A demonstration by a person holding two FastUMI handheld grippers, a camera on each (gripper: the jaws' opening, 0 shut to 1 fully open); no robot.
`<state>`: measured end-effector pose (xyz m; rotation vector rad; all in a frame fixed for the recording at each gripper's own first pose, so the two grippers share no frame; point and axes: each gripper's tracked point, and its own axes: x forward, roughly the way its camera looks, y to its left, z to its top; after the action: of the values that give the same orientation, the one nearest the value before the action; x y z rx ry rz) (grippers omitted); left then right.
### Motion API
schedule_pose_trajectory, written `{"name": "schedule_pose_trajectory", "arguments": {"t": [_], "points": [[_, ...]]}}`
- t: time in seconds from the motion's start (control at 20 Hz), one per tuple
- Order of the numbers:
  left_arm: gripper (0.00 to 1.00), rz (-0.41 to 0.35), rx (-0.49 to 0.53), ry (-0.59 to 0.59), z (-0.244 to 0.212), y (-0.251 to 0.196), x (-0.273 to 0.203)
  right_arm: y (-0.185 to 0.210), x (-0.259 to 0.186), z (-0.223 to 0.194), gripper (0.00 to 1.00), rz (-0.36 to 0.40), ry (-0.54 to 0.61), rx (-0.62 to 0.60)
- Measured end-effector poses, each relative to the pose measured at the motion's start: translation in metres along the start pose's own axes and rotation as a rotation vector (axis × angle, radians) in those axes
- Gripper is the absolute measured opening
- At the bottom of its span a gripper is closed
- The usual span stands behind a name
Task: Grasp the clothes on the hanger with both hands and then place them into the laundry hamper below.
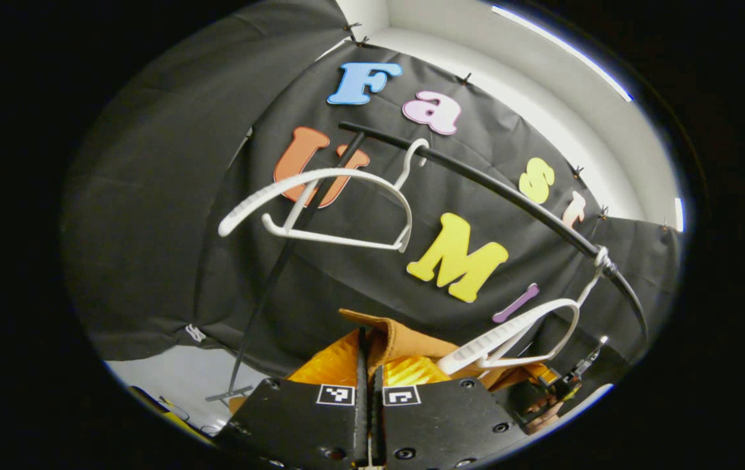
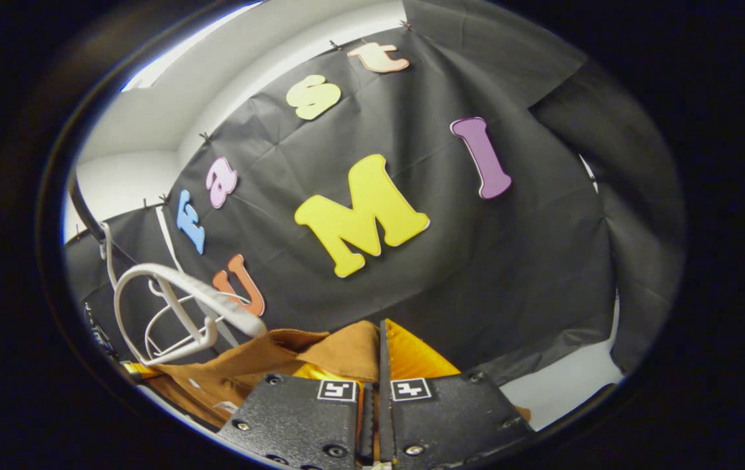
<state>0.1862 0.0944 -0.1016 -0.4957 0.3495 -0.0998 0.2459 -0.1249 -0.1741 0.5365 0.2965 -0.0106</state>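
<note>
Left gripper view: my left gripper (image 1: 368, 365) pinches the brown garment (image 1: 405, 343), now free of the white hangers (image 1: 320, 209). My right gripper (image 2: 380, 365) clamps its other shoulder, so I'd lower both evenly toward the hamper.

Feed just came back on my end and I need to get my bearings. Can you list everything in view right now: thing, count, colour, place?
garment: one, brown with an orange-yellow lining, bunched at the fingers of both grippers, low in both views
hangers: two, white, bare, hooked on the rail; the second hangs further along it
rail: one, black, curving across the left gripper view
upright pole: one, black, thin, running from the rail down to the pale floor
left gripper: one, shut on the garment
right gripper: one, shut on the garment
hand: one, holding the far gripper, lower right of the left gripper view
</note>
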Motion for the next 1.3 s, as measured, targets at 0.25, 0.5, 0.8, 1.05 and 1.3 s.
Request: {"name": "schedule_pose_trajectory", "arguments": {"t": [0.25, 0.5, 0.8, 1.05, 1.3], "points": [[0.07, 0.012, 0.044, 0.038, -0.024, 0.002, -0.011, -0.015, -0.015, -0.021, 0.06, -0.038, 0.041, -0.031], [0.02, 0.003, 0.068, 0.027, -0.031, 0.0, -0.03, -0.021, -0.039, -0.047, 0.06, -0.052, 0.085, -0.079], [0.07, -0.059, 0.086, 0.006, -0.038, -0.028, -0.047, 0.0, -0.076, -0.055, 0.06, -0.021, 0.092, -0.179], [0.07, -0.148, 0.122, 0.015, -0.043, -0.07, -0.062, 0.048, -0.101, -0.054, 0.06, 0.08, 0.093, -0.239], [0.07, -0.274, 0.184, 0.017, -0.039, -0.122, -0.083, 0.107, -0.126, -0.053, 0.06, 0.217, 0.102, -0.27]]}}
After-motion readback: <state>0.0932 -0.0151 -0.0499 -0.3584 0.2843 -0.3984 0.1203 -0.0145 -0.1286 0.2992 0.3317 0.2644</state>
